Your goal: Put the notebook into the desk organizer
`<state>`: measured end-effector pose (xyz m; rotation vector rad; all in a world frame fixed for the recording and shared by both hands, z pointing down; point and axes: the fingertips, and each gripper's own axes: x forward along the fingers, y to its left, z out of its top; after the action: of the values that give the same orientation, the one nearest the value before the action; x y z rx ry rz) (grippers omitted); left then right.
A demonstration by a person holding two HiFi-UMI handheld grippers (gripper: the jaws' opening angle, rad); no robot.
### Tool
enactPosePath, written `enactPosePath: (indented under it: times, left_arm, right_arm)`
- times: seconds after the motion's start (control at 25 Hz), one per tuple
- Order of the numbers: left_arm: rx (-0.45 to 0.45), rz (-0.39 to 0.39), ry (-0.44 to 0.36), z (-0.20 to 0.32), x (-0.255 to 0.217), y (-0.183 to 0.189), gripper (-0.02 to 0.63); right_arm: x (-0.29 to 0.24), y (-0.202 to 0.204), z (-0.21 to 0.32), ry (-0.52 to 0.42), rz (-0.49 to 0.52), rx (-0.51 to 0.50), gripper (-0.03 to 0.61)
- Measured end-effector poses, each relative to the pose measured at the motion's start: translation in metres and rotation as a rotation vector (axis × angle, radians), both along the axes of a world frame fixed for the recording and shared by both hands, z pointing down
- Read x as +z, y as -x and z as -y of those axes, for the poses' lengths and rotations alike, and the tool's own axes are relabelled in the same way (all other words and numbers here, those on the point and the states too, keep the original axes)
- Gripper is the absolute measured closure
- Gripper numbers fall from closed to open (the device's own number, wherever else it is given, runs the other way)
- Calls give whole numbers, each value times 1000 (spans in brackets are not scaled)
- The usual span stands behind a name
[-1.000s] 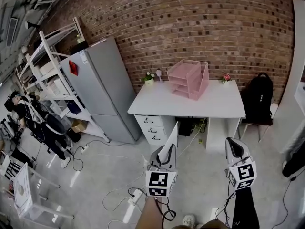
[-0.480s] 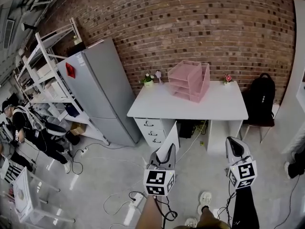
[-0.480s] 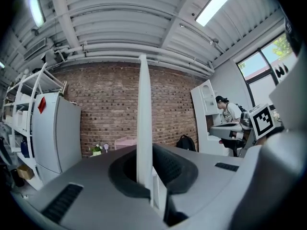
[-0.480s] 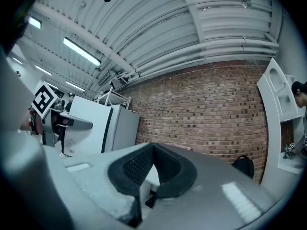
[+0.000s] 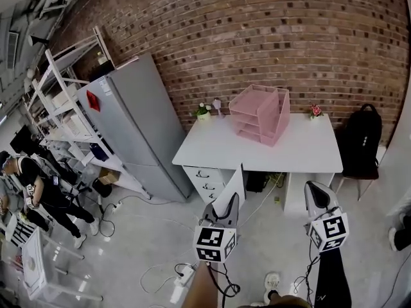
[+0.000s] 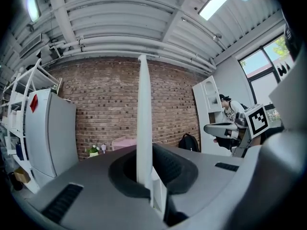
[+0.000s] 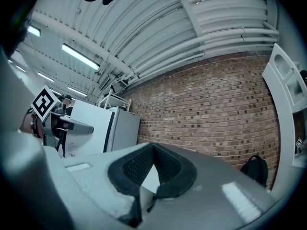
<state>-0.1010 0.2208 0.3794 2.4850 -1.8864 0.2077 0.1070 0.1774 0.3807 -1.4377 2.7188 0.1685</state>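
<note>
Notebook [image 5: 232, 186]: a thin white slab standing on edge, clamped between the jaws of my left tool [image 5: 228, 204] and rising above them. It sits low in the head view, over the floor and well short of the bench. In the left gripper view I see it edge-on, upright between the dark pads.

My right tool [image 5: 314, 196] hangs beside the left one, apart from it, with its jaws together and nothing held. Below both tools, cables and a power strip [image 5: 183, 276] lie on the pale floor.

Further out is the white bench [image 5: 302, 154], with a stack of drawers [image 5: 207, 177] under its left end. The pink desk organizer [image 5: 260, 114] stands on it toward the back, near the middle. A small potted plant [image 5: 203, 111] is at the back left corner and a flower [image 5: 316, 111] at the back right.

A grey fridge [image 5: 128, 127] stands just left of the bench, and a black backpack [image 5: 361, 140] to its right. The brick wall [image 5: 257, 37] runs behind them all.
</note>
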Motion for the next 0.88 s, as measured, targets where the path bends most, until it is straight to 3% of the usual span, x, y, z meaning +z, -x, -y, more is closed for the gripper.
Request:
enactPosePath:
  times: [0.44, 0.88]
  left_arm:
    - [-17, 8, 18, 86, 4, -10, 598]
    - [24, -53, -9, 128, -16, -24, 598]
  right_arm:
    - [12, 1, 96, 13, -1, -65, 580]
    - [4, -10, 139, -8, -14, -87, 580]
